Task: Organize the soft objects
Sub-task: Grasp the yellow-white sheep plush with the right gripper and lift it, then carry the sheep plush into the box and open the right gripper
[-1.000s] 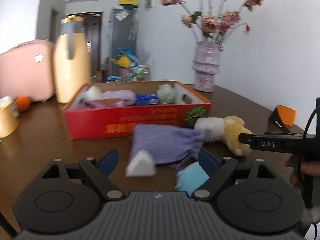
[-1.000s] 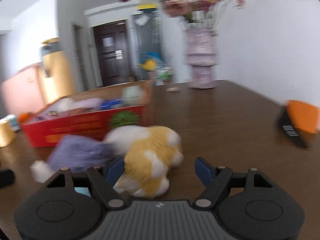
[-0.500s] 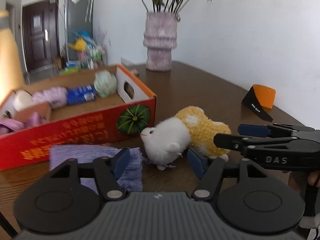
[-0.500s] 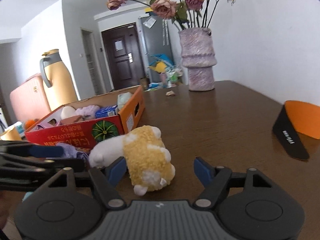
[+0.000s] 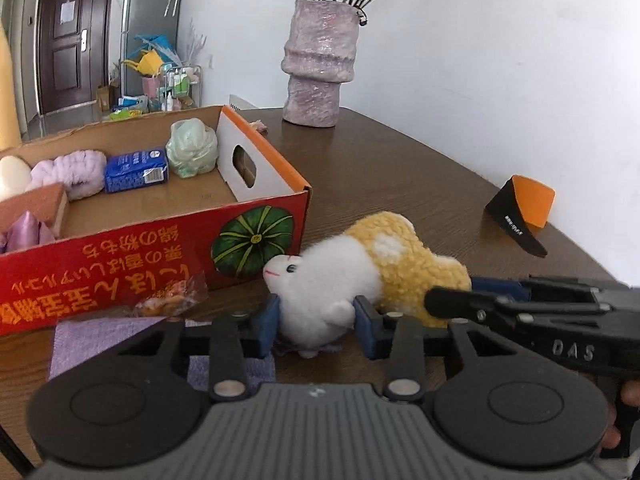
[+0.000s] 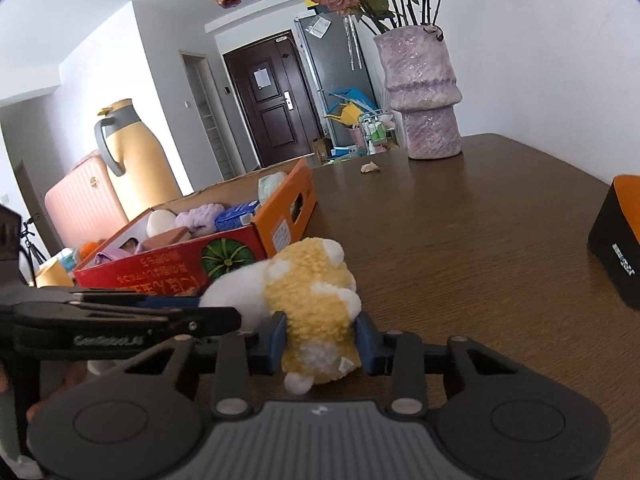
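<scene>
A white and yellow plush toy [image 5: 360,268] lies on the brown table just right of the red cardboard box [image 5: 120,264]. My left gripper [image 5: 318,324] has its jaws closing on the toy's white head end, both blue pads against the fur. In the right wrist view my right gripper [image 6: 321,338] is closing on the yellow rear of the plush toy [image 6: 316,292], pads pressing its sides. Each gripper's black fingers [image 5: 448,300] reach into the other's view. The box holds several soft items, among them a purple fluffy one [image 5: 68,172].
A lilac cloth [image 5: 100,340] and a small snack packet [image 5: 168,300] lie before the box. A purple vase [image 5: 320,60] with dried flowers stands at the back. An orange and black object [image 5: 524,216] sits at the right. A yellow thermos [image 6: 132,152] stands far left.
The left view swung right from the lilac pouch to the plush toy. Both grippers' jaws narrowed from wide apart until their pads met the toy, left on the head, right on the rear.
</scene>
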`<action>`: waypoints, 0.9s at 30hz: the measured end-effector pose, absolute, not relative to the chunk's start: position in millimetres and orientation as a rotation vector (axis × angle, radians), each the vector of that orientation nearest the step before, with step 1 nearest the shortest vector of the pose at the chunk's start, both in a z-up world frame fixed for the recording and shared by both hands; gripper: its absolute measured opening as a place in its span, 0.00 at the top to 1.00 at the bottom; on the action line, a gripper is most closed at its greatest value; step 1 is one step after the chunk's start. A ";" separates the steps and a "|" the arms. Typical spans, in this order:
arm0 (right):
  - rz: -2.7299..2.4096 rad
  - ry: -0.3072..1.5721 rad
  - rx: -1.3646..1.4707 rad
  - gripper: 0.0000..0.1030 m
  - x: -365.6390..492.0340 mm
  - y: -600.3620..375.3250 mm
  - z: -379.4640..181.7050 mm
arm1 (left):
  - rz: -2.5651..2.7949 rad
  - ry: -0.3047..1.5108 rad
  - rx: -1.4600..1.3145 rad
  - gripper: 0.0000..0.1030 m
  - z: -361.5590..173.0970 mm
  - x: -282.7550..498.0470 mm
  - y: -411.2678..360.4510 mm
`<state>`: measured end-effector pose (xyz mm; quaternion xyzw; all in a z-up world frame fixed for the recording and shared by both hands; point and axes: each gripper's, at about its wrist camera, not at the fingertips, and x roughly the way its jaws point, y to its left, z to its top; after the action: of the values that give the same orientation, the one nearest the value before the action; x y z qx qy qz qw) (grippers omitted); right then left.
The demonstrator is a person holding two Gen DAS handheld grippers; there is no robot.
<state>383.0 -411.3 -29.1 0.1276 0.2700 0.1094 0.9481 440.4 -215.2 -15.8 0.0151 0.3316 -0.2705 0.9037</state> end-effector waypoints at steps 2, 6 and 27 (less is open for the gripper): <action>0.227 0.549 0.248 0.68 373.6 -408.7 -24.9 | -0.571 0.662 0.026 0.62 -8.4 429.6 -211.4; 0.220 0.489 0.238 0.68 340.2 -401.6 -5.0 | -0.587 0.577 0.014 0.62 12.9 398.5 -201.5; 0.272 0.391 0.212 0.68 345.3 -319.9 51.1 | -0.536 0.493 -0.029 0.62 65.2 419.1 -112.9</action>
<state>345.3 -319.9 51.1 0.1047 0.1933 0.1344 0.9662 419.1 -112.9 65.2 -0.0141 0.2411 -0.2623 0.9343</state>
